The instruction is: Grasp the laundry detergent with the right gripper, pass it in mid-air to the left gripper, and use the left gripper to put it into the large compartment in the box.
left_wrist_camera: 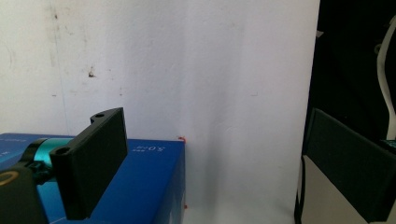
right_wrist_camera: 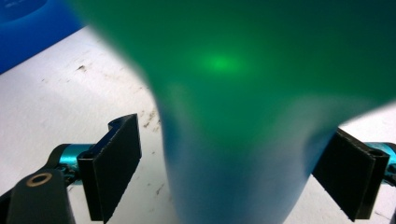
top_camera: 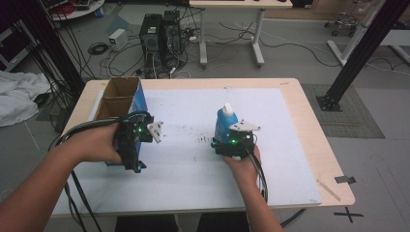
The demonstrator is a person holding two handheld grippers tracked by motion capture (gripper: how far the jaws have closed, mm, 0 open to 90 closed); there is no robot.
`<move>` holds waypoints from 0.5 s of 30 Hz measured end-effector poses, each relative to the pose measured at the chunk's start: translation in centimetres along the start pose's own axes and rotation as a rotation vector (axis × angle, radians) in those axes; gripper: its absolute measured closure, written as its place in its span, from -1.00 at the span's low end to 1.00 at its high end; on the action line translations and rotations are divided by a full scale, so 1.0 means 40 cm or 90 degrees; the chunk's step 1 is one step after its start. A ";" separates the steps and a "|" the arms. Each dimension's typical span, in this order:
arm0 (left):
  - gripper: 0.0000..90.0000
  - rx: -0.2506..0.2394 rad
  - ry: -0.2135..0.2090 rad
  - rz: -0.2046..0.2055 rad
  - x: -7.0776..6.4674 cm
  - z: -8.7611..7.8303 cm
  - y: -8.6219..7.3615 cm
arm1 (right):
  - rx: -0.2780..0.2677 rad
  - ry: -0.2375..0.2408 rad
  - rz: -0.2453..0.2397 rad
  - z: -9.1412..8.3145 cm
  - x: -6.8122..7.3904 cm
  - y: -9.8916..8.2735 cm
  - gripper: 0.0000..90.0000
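Near the counter's (top_camera: 290,145) middle, the right claw (right_wrist_camera: 233,172) stood wide around the blue bottle (top_camera: 225,126) without gripping, so it might tip; the left claw (top_camera: 131,140) gaped beside the left-side box (top_camera: 121,104).

This is a lab or technical workroom. Two black desktop computer towers (top_camera: 161,36) stand on the grey floor beyond the light wooden table (top_camera: 309,125), with loose black cables (top_camera: 104,50) spreading around them and a small white box-shaped device (top_camera: 117,38) beside. Black metal frame posts (top_camera: 360,50) rise at the right on a bolted foot. A white-legged desk (top_camera: 231,34) stands behind, and black tape marks (top_camera: 349,213) cross the floor.
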State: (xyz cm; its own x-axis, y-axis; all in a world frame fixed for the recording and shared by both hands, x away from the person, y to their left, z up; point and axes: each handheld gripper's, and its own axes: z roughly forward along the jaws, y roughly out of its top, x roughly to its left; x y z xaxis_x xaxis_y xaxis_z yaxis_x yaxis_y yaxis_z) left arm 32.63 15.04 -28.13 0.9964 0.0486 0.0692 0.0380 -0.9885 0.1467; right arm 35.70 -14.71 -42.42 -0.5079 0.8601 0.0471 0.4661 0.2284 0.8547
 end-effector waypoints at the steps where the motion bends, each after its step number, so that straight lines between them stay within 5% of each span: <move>1: -0.86 0.002 0.001 0.002 0.001 0.000 -0.001 | -0.002 -0.003 0.003 0.002 -0.001 0.000 -0.72; 15: -0.86 -0.001 -0.001 0.003 -0.001 0.003 0.001 | -0.016 -0.023 0.013 0.005 0.006 -0.005 -0.57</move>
State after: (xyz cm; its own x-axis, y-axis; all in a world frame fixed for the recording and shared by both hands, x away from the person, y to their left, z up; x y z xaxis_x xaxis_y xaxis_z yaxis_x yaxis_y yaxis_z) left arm 32.60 15.00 -28.23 0.9967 0.0431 0.0681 0.0327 -0.9885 0.1478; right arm 35.62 -14.48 -42.69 -0.4723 0.8803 0.0458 0.4576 0.2004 0.8663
